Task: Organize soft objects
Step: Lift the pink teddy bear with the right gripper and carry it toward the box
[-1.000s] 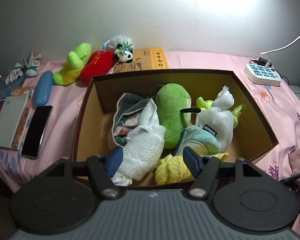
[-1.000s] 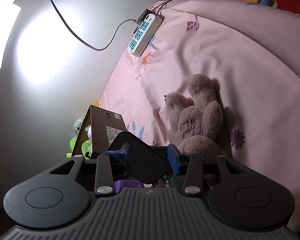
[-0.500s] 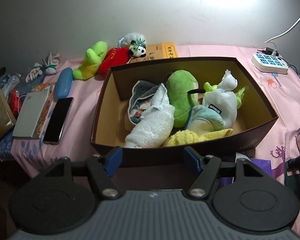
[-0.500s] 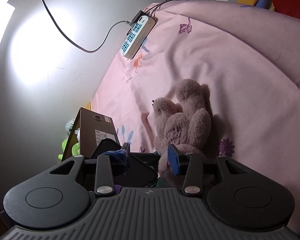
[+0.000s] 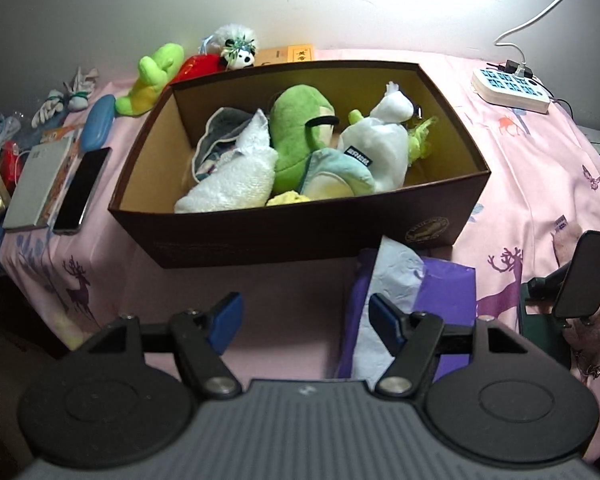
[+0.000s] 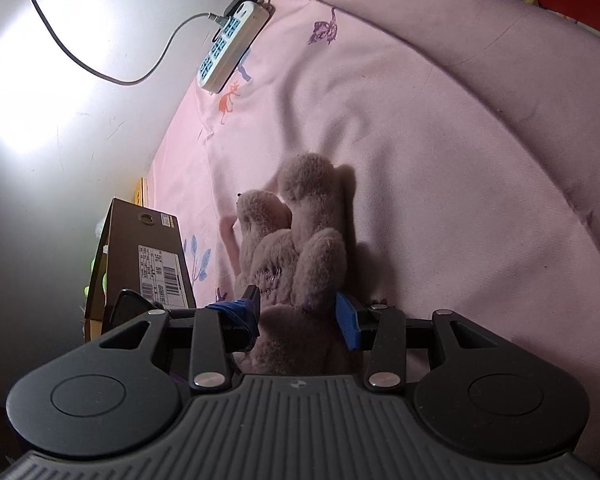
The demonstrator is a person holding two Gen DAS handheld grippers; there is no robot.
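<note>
Your right gripper [image 6: 298,312] straddles the pink plush [image 6: 296,236] on the bedspread [image 6: 440,152].
Plush's long axis runs near-to-far, head far; pads flank it, seemingly not squeezing; your left gripper [image 5: 306,316] is opening, empty, near the box [image 5: 300,228].

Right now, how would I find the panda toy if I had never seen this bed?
Find the big brown box of soft toys on the pink sheet. Look behind its far left corner, by the wall, where three toys lie in a row. The panda is the one nearest the box; unlike the green toy and the red toy beside it, it is white and fluffy with black ears.
</note>
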